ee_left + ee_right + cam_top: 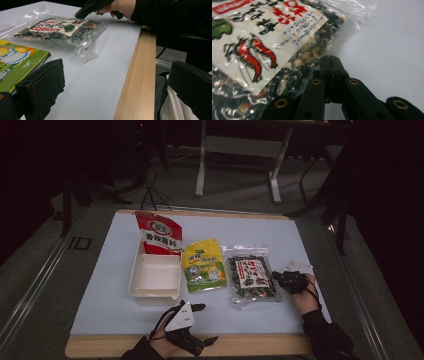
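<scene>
Left gripper (202, 322) fingers spread, right gripper (276, 276) — fingers together

Looks like a lab or recording studio, not a home. Dim room with dark curtained surrounds, grey carpeted floor (240, 190), black cables (150, 190) trailing across it. White metal frame legs (272, 180) of another bench beyond the far edge of the tabletop. Wooden tabletop (250, 345) covered by a pale sheet (125, 285), lit from above while the surroundings stay dark. Metal floor rails (35, 280) running along both side edges. Staged setup feel, snack packs laid out in a row.
</scene>
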The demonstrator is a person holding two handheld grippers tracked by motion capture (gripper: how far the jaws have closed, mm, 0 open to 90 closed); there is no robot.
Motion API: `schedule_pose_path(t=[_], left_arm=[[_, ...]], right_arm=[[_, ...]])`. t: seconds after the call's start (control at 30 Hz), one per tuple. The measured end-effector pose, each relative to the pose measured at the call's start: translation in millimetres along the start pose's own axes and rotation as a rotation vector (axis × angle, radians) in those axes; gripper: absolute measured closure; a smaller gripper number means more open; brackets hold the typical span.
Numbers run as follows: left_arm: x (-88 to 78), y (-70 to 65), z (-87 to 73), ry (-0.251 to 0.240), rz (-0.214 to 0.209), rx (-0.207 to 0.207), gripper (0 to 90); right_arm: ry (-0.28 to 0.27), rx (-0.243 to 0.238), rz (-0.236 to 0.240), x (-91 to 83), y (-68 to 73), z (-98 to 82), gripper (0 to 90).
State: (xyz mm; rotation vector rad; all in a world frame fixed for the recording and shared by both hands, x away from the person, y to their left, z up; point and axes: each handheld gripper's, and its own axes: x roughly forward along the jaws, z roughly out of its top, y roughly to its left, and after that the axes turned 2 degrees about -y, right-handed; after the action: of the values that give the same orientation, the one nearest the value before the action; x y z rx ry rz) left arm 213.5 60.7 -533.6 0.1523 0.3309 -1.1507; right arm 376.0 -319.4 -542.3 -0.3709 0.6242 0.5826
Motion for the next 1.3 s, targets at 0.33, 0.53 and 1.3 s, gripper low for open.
schedule_pose_path(t=[0.33, 0.53, 1.3], left_arm=[[0.2, -0.3, 0.2, 0.001, -0.003, 0.002, 2.1], [0.7, -0.6, 0.0, 0.003, -0.005, 0.004, 2.2], [0.3, -0.2, -0.6, 0.005, -0.003, 0.004, 2.2]], right_arm=[[-0.002, -0.011, 0.035, -2.2, 8.7, 0.5, 90.0], [-0.011, -0.020, 0.072, -3.9, 9.6, 2.7, 90.0], [-0.002, 0.030, 0.026, 21.6, -20.8, 48.5, 69.5]])
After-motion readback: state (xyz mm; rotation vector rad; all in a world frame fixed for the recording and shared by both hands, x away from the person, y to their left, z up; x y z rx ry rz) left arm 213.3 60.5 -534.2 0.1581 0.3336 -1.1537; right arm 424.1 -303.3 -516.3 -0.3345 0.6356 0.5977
